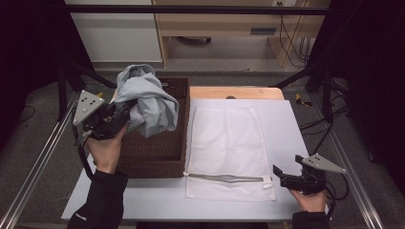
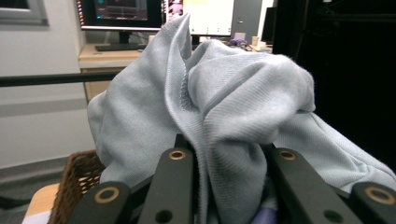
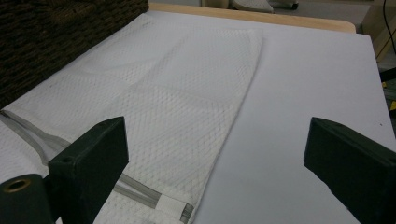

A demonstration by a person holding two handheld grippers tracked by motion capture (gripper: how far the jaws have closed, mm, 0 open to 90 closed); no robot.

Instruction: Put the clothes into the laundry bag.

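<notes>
A pale grey-blue knit garment (image 1: pixel 145 100), crumpled and bearing no readable label, hangs bunched from the left hand-held gripper (image 1: pixel 119 114), whose jaws are clenched on its folds above the dark wicker basket (image 1: pixel 157 157) near the desk's (image 1: pixel 286 133) left edge. The right hand-held gripper (image 1: pixel 279 174) rests released, jaws wide apart, at the desk's near right corner, just beside the zipped end of a white mesh laundry bag (image 1: pixel 227 138) lying flat mid-desk.
</notes>
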